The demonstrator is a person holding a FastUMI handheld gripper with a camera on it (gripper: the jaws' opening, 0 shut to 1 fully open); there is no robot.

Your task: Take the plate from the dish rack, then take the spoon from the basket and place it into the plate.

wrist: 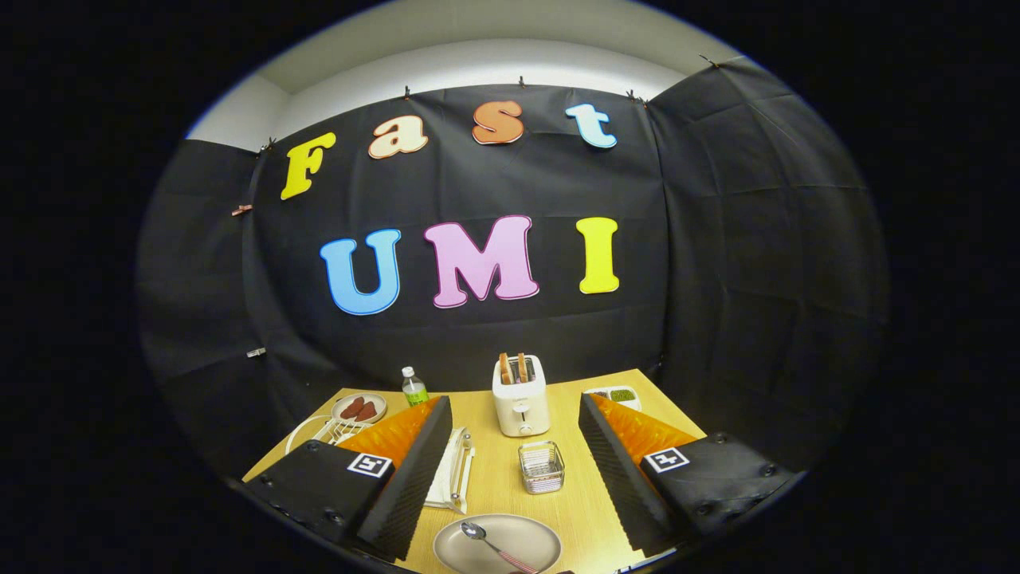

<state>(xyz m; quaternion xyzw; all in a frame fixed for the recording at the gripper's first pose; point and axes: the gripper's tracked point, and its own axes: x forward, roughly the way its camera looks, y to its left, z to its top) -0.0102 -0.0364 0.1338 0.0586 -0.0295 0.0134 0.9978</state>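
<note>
A grey-beige plate (522, 550) lies flat on the wooden table (574, 494), low between my two fingers. A metal spoon (488, 541) with a pink handle rests in the plate, bowl toward the far left. The small wire basket (541, 466) stands just beyond the plate, between the fingers. The white wire dish rack (335, 430) sits beyond the left finger, partly hidden by it. My gripper (514, 446) is open and raised above the table, its fingers (414, 470) wide apart with nothing held.
A white toaster (520, 396) with toast in it stands at the back centre. A small green bottle (413, 387) and a plate with reddish food (358, 407) are at the back left. A white tray with greens (615, 394) is back right. Tongs on a white cloth (457, 470) lie by the left finger.
</note>
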